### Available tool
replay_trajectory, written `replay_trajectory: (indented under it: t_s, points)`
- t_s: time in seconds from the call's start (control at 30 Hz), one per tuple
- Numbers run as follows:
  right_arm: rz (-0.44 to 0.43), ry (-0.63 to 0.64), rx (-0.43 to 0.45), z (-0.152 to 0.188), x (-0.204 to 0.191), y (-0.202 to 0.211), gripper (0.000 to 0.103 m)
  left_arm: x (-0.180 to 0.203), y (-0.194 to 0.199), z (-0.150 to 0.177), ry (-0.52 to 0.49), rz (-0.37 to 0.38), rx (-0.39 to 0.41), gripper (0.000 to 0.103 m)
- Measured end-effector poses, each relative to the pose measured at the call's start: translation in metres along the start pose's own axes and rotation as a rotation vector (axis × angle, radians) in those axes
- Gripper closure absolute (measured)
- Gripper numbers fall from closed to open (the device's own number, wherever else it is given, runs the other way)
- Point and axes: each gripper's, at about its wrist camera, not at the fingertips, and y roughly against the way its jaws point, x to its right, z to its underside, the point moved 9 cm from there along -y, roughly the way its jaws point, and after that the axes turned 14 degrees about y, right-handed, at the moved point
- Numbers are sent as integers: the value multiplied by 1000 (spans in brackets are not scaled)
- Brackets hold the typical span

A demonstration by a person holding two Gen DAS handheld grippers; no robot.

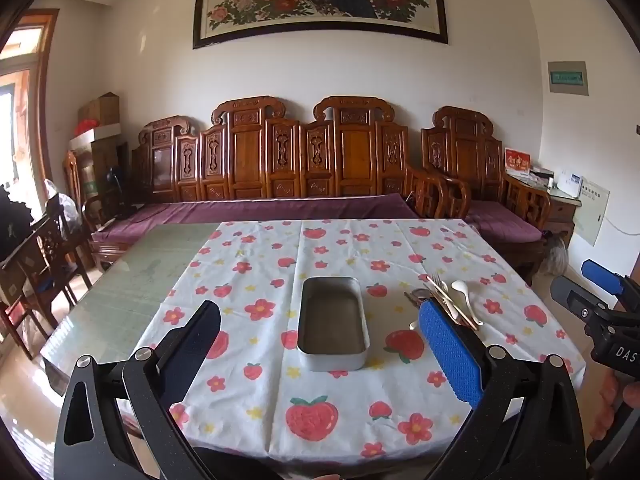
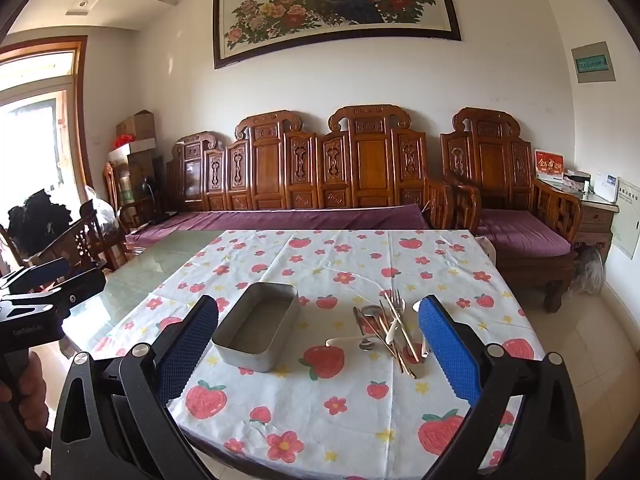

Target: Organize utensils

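An empty rectangular metal tray [image 1: 333, 356] [image 2: 236, 346] sits on the strawberry-print tablecloth [image 1: 320, 248] [image 2: 344, 392]. To its right lies a loose pile of utensils [image 1: 448, 300] [image 2: 390, 330]: a metal fork [image 2: 397, 300], a metal spoon [image 2: 372, 312], white plastic spoons [image 1: 464, 290] and wooden chopsticks [image 2: 408, 360]. My left gripper [image 1: 320, 344] is open and empty, held above the near table edge with the tray between its fingers in view. My right gripper [image 2: 318, 340] is open and empty, back from the pile. The right gripper also shows at the left wrist view's right edge [image 1: 600, 292].
The cloth covers the right part of a glass-topped table [image 1: 132, 280] [image 2: 132, 280]. A carved wooden sofa [image 1: 304, 168] [image 2: 320, 172] with purple cushions stands behind it. Wooden chairs [image 1: 44, 256] stand at the left. The left gripper's body [image 2: 44, 292] shows at the right wrist view's left edge.
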Motion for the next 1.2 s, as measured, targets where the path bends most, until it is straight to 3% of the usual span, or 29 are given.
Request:
replay_trajectory:
  t_s: [1.2]
  points:
    - [1, -11, 7, -4, 3, 4, 3, 2, 0, -2, -5, 0, 3, 6]
